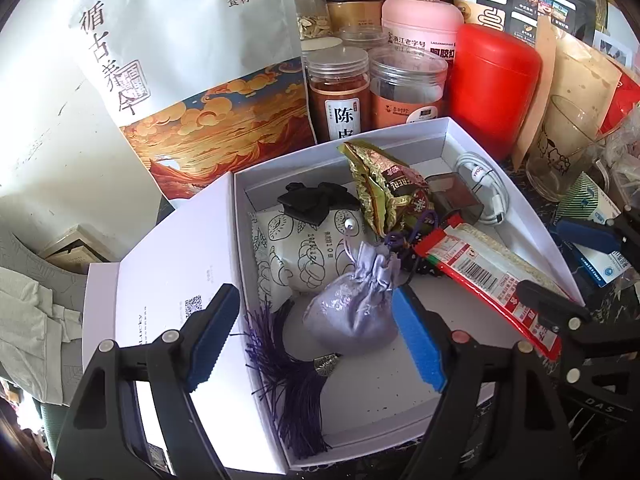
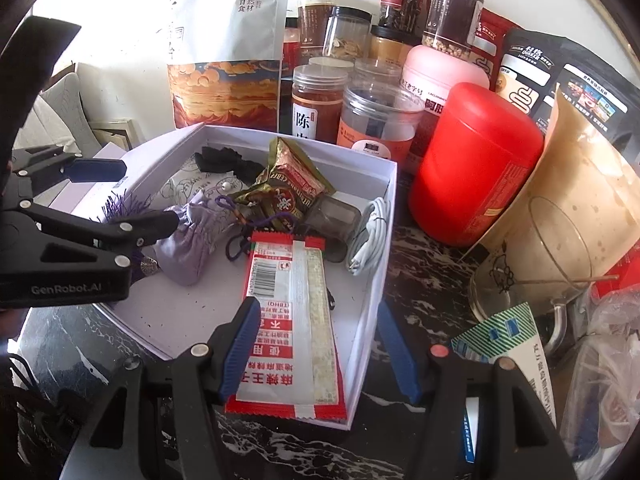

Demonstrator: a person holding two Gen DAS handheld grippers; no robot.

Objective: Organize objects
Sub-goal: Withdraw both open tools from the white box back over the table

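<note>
**Two open grippers over the white box**

The left gripper [image 1: 316, 336] is wide open. Its blue pads sit on both sides of the little purple pouch [image 1: 354, 304], and I can't tell if the right pad touches it. The pouch lies inside the white box [image 1: 508, 184], near the front. Its dark purple tassel [image 1: 288, 376] spills toward the box's front wall.

The right gripper [image 2: 316, 356] is open too. Its left pad [image 2: 240, 344] is just beside the long red snack pack [image 2: 288, 320]. That pack lies in the box with its near end poking over the box's front edge.

Deeper in the box are a white bread pack [image 1: 296, 248], a black hair clip [image 1: 316, 200], a green and red crinkly packet [image 1: 384, 188], a small dark case [image 1: 456, 196] and a white cable [image 1: 488, 188].

Behind the box stand a big white bag [image 1: 180, 48], some jars [image 1: 340, 92] and a red tub [image 1: 492, 88]. A glass cup [image 1: 560, 148] sits off to the box's right.

I think the pouch is next. It looks soft and squishy, so close slowly on its fat middle, not the thin neck. Watch the tassel strings, which could snag on the box wall when it is lifted. Lift straight up so the packs nearby don't get bumped.
</note>
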